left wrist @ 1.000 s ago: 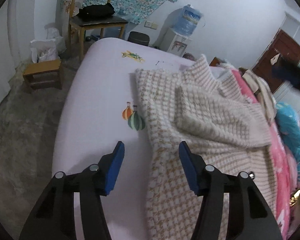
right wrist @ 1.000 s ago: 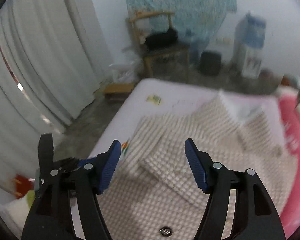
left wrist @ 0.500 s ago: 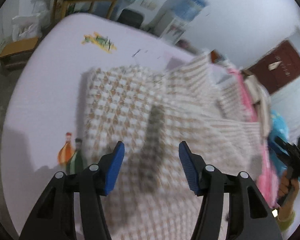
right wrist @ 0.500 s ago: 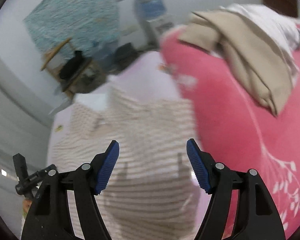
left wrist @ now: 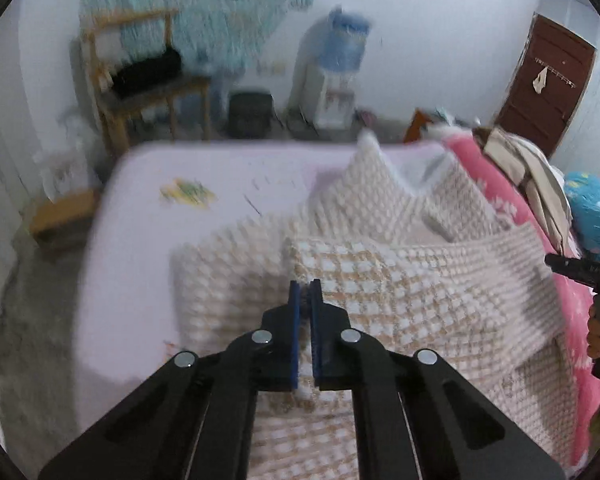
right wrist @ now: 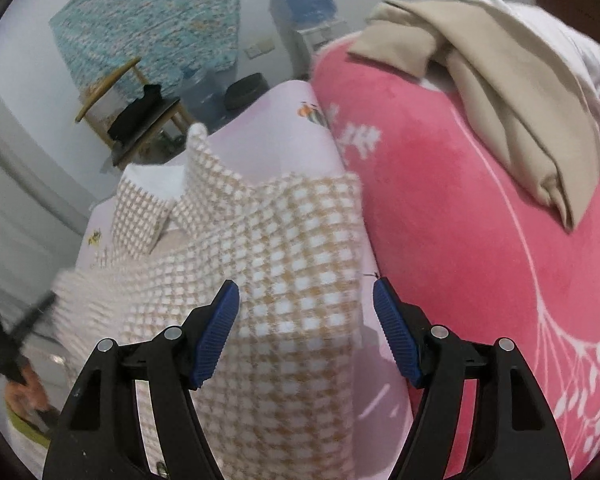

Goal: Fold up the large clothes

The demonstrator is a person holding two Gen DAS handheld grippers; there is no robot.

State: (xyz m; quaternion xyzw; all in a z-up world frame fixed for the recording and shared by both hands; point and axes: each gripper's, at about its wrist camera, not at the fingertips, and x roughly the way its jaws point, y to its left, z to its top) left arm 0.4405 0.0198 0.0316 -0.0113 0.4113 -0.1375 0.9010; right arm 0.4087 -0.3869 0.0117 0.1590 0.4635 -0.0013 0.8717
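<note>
The checked knit sweater [left wrist: 400, 280] lies on the bed [left wrist: 140, 216], on the pale lilac sheet. It is cream and tan with little squares. Its collar end points to the far side of the bed, and part of it is already folded over itself.

The left hand-held gripper [left wrist: 305, 300] is pinched tight on a near edge of the sweater, and that edge is lifted up off the bed. The right hand-held gripper [right wrist: 306, 332] is wide open and holds nothing. It hangs over the sweater's right side, close to the pink blanket [right wrist: 460, 220].

I think the step now is to grab the other side and make the next fold. To do it well, the right hand-held gripper should go down onto the sweater's edge and pinch only the knit, not the sheet or the pink blanket. Both sides should then lift at the same height, so the fold comes out straight. The knit looks soft and floppy, so slow moves will stop it from bunching.

A tan garment [right wrist: 500, 80] rests on top of the pink blanket, farther right. A wooden chair [left wrist: 140, 92] and a water dispenser [left wrist: 332, 80] stand by the far wall.
</note>
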